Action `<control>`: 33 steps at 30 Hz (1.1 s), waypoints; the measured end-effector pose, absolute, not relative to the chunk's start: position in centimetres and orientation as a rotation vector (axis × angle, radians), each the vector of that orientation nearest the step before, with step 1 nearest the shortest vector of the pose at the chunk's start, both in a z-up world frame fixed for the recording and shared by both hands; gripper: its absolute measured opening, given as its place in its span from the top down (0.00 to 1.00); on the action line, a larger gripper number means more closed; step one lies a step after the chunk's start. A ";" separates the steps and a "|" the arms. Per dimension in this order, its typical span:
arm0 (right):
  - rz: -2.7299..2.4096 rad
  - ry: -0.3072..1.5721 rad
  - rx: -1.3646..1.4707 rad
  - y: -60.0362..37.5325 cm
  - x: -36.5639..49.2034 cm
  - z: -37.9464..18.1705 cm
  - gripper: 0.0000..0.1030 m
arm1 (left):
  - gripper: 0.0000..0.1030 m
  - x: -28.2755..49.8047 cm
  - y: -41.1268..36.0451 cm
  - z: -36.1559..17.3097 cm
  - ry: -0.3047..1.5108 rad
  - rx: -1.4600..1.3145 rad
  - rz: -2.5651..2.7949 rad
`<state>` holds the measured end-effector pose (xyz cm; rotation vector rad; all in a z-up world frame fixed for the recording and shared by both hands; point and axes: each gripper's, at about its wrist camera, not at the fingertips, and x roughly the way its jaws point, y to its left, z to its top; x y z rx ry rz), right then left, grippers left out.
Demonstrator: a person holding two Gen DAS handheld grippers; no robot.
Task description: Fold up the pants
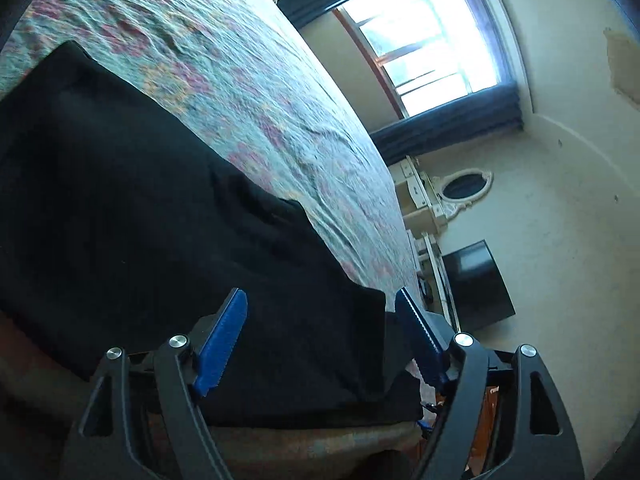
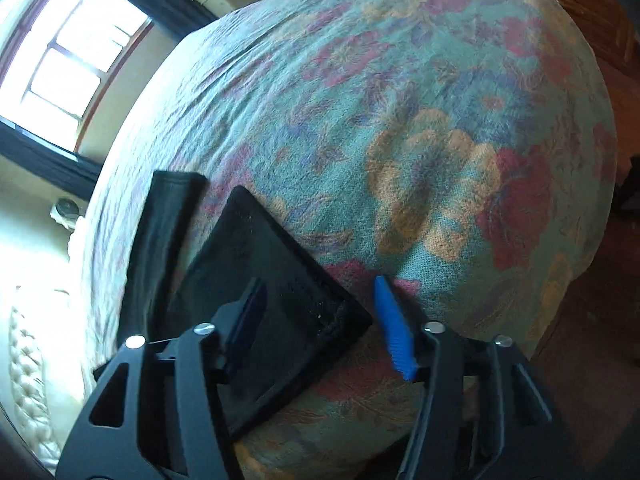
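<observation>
The black pants (image 1: 160,216) lie flat on the floral bedspread (image 1: 224,64), reaching the near edge of the bed. My left gripper (image 1: 320,308) is open, its blue fingers straddling the pants' near corner without closing on the cloth. In the right wrist view the two leg ends of the pants (image 2: 264,280) lie side by side on the bedspread (image 2: 400,120). My right gripper (image 2: 320,296) is open over the hem corner of the nearer leg, one finger above the cloth and the blue finger (image 2: 394,332) beside it.
A bright window (image 1: 432,36) with dark curtains is beyond the bed. A white dresser with an oval mirror (image 1: 464,188) and a dark screen (image 1: 476,280) stand by the wall. Wooden furniture (image 2: 580,8) is at the bed's far side.
</observation>
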<state>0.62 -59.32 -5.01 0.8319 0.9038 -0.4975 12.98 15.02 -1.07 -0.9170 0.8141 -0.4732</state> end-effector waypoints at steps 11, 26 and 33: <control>-0.480 0.718 0.888 -61.3 -0.6 -0.6 0.60 | 0.27 13.3 2.4 -2.5 1.033 -0.771 -0.682; -0.164 0.601 1.364 -60.3 16.4 -8.7 0.70 | 0.25 12.8 -5.8 -3.8 1.083 -0.850 -0.801; -0.098 0.594 1.347 -59.7 17.3 -7.6 0.94 | 0.25 12.3 -6.2 -5.7 1.098 -0.904 -0.762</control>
